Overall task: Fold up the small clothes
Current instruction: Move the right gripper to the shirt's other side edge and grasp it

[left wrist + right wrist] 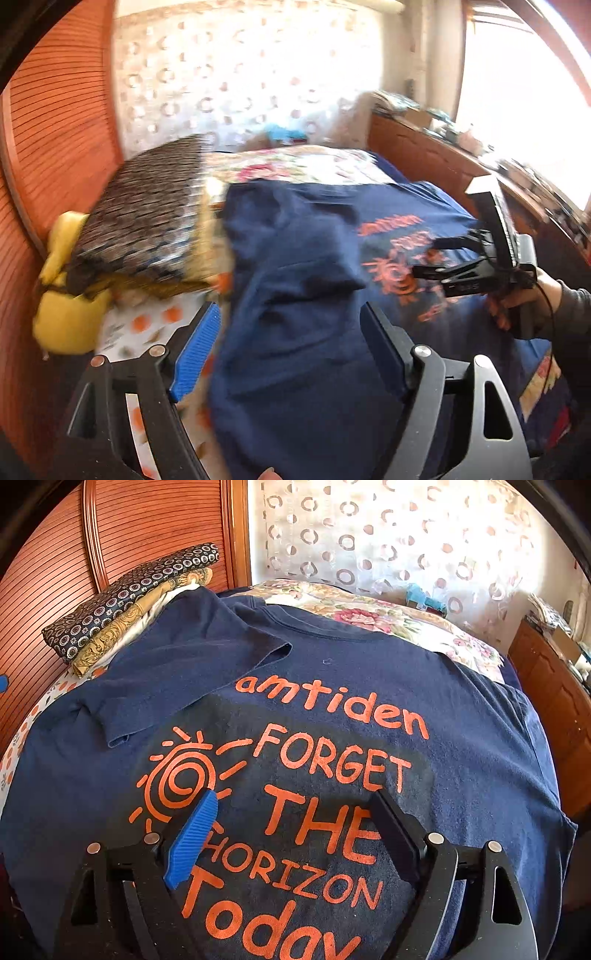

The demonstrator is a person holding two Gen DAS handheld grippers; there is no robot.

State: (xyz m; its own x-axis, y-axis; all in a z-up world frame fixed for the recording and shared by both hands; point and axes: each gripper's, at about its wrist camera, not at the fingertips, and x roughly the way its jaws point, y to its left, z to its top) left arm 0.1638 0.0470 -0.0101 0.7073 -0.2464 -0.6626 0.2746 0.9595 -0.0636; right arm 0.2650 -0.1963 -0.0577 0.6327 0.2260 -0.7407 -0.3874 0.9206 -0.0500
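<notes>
Navy T-shirt (369,686) on the bed (369,609), one sleeve (177,664) folded in.
Both grippers, left (290,332) and right (295,823), hover with fingers open, empty; the other sleeve likely needs folding next.

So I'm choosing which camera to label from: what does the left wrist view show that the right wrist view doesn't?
Only the left wrist view shows the right tongs, open over the print, the hand holding them, a yellow soft toy by the headboard, and the bright window.

Only the right wrist view shows the orange lettering sharply enough to read and the folded-in sleeve lying flat.

Both show the navy T-shirt, the stack of folded fabrics, the floral bedspread and the circle-patterned curtain.
</notes>
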